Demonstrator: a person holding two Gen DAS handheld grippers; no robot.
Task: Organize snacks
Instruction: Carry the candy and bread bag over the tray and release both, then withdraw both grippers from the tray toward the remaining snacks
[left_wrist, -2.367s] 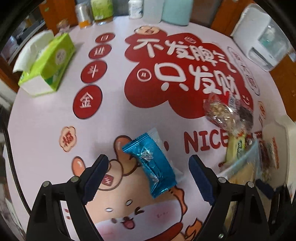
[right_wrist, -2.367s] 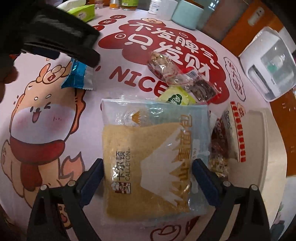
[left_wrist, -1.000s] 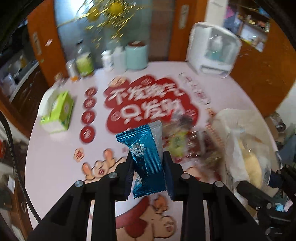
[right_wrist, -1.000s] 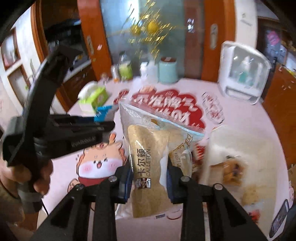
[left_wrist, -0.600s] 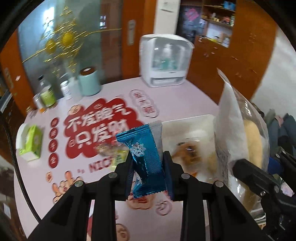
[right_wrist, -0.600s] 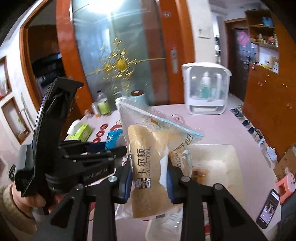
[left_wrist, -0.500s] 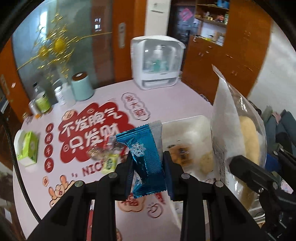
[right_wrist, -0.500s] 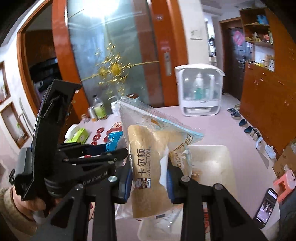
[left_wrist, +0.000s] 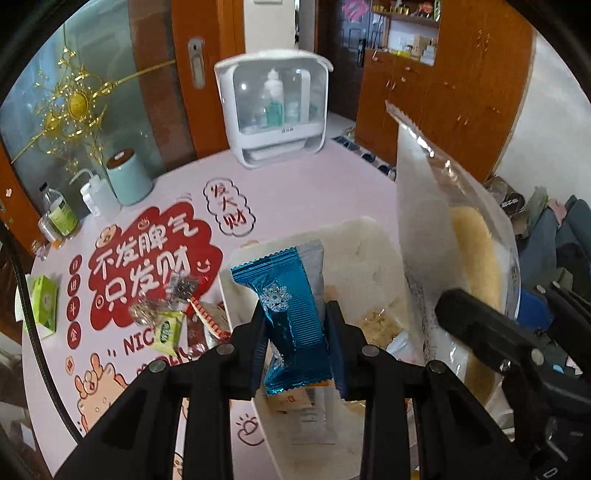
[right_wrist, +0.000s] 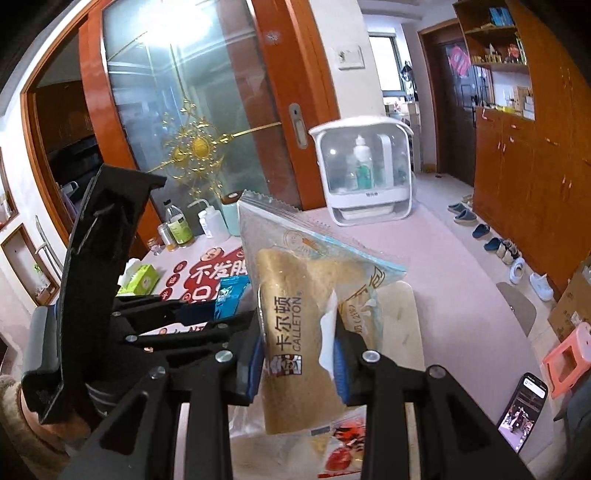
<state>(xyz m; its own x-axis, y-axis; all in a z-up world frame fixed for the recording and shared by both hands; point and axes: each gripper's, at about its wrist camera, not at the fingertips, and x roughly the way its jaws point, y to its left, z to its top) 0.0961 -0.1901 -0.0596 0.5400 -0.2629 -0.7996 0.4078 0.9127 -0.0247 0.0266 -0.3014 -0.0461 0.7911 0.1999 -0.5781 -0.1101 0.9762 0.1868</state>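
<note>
My left gripper is shut on a blue foil snack packet and holds it upright above the white tray. My right gripper is shut on a large clear Calleton bread bag, held upright above the same tray. The bread bag also shows in the left wrist view at the right. The blue packet shows in the right wrist view left of the bag. The tray holds several snack packets.
Loose snacks, including a green packet and a clear nut packet, lie on the table left of the tray. A white dispenser box, a teal canister, bottles and a green tissue box stand around the table's rim.
Both grippers closed on their snacks on the table, lifted them and carried them to the right over the tray. In the last half second they moved slightly further over it.
</note>
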